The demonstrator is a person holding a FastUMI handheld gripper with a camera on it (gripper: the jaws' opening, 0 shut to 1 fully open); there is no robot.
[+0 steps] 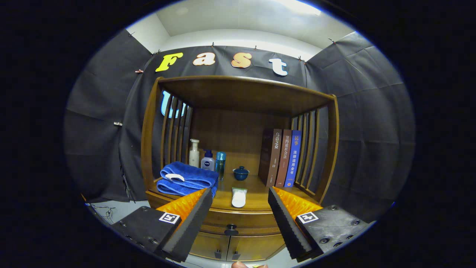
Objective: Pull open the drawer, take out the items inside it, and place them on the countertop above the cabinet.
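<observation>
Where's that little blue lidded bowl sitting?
The blue bowl sits on the countertop, between the bottles and books, beyond the open gripper.

Black fingers (193,219) (orange-backed); square markers

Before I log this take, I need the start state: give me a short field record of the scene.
hand-held gripper: open, fingers apart, holding nothing
drawer: shut, knob between the fingers
countertop: towel, three bottles, bowl, books, white tube
</observation>
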